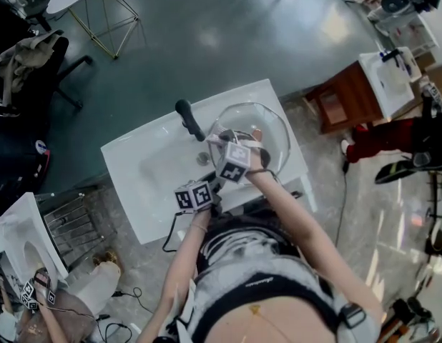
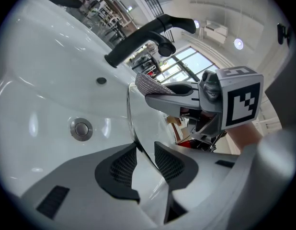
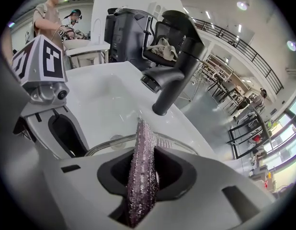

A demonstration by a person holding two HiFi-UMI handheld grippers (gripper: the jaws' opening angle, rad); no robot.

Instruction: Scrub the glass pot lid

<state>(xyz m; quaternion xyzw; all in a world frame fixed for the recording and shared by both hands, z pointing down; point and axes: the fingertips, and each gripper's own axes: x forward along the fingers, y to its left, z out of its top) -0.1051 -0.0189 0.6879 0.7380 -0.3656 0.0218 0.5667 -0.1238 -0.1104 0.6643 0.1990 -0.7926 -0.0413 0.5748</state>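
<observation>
Logged a white sink at the left of the head view, with a round drain near mid-basin and a black faucet on the back ledge.

Found the left gripper reaching in over the front edge of the basin, marker cube toward the person. Read its jaws as narrowed onto the near rim of the glass pot lid, one mesh pad on each face of the glass and the rim running up between them. Saw the drain through the open basin just left of that rim.

Placed the right gripper just right of the left one and pointing down more steeply. Read its jaws as closed on a glittery purple-grey scouring pad, gripped edge-on and sticking out past the fingertips. Noted the pad's tip at the lid's rim, below the faucet spout; could not confirm contact.

Recorded the lid over the right half of the basin, right of the faucet, lifted off the sink floor in the left gripper's hold, with its far edge reaching past the sink's back ledge.
</observation>
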